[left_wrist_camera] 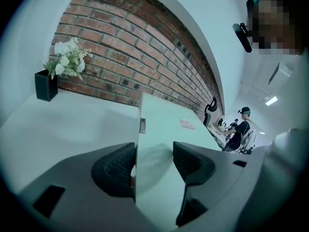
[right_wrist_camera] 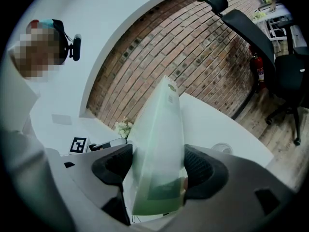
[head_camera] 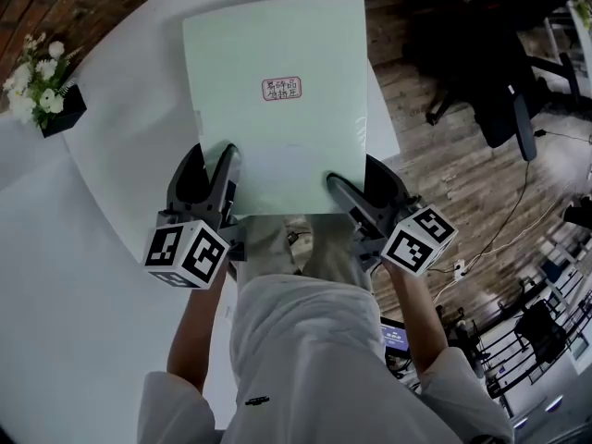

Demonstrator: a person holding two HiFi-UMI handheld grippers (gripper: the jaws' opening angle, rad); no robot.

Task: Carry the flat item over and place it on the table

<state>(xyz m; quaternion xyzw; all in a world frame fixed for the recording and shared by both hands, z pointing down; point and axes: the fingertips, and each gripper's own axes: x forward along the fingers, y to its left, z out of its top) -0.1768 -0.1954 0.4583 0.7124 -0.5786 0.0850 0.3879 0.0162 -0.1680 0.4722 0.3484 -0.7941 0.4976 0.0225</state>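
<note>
A flat pale-green panel [head_camera: 277,137] with a small red-printed label at its middle lies level over the round white table [head_camera: 129,146]; whether it touches the top I cannot tell. My left gripper [head_camera: 211,178] is shut on its near left corner, my right gripper [head_camera: 356,192] on its near right corner. In the left gripper view the panel [left_wrist_camera: 164,124] runs forward between the dark pads of the left gripper [left_wrist_camera: 153,166]. In the right gripper view the panel [right_wrist_camera: 159,144] stands edge-up inside the right gripper [right_wrist_camera: 157,170].
A black pot of white flowers [head_camera: 42,91] stands at the table's far left. Wood floor with a black office chair [head_camera: 504,91] lies to the right, and a brick wall [left_wrist_camera: 125,57] rises behind the table. A person [left_wrist_camera: 240,129] stands far off.
</note>
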